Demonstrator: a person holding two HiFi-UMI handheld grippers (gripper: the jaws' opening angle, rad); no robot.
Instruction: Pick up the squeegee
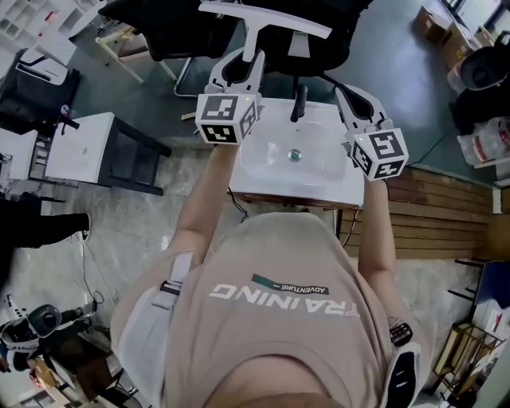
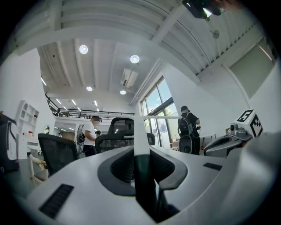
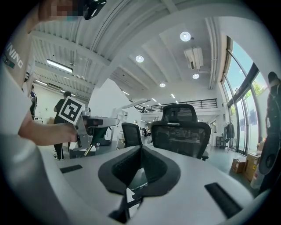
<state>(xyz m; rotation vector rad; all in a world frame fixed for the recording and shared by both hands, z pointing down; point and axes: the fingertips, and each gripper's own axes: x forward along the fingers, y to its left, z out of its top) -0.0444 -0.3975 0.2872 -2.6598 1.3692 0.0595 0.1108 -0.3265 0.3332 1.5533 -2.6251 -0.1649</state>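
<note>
L gripper (image 1: 237,70) is up at chest height over the sink (image 1: 271,182), clamped on the squeegee (image 1: 263,19). Jaws are abt half open w/ the handle pinched between the pads. In the left gripper view the handle stands upright in the L gripper (image 2: 141,156), dark green low down and white higher up on the squeegee (image 2: 141,132). The thin white blade runs crosswise at the top, above the jaw tips. In the head view the blade sits past the gripper's far end, in front of the black chair (image 1: 319,32), well clear of the sink.

R gripper (image 1: 356,102) is held level beside the L one, over the sink's right edge. The right gripper view shows the R gripper (image 3: 139,151) w/ pads closed together, nothing between them. That view also catches the L gripper's marker cube (image 3: 70,110) off to the left, w/ the person's hand (image 3: 41,132) behind it and the squeegee's green handle (image 3: 94,132) in the jaws.

The sink is white, w/ a drain (image 1: 295,155) mid-basin and a dark faucet (image 1: 300,102) at the back. It sits on a stand on a pale floor; wood panels (image 1: 434,211) lie to its right. Other ppl stand further back in the room, one w/ a backpack (image 2: 186,127) by the windows.
</note>
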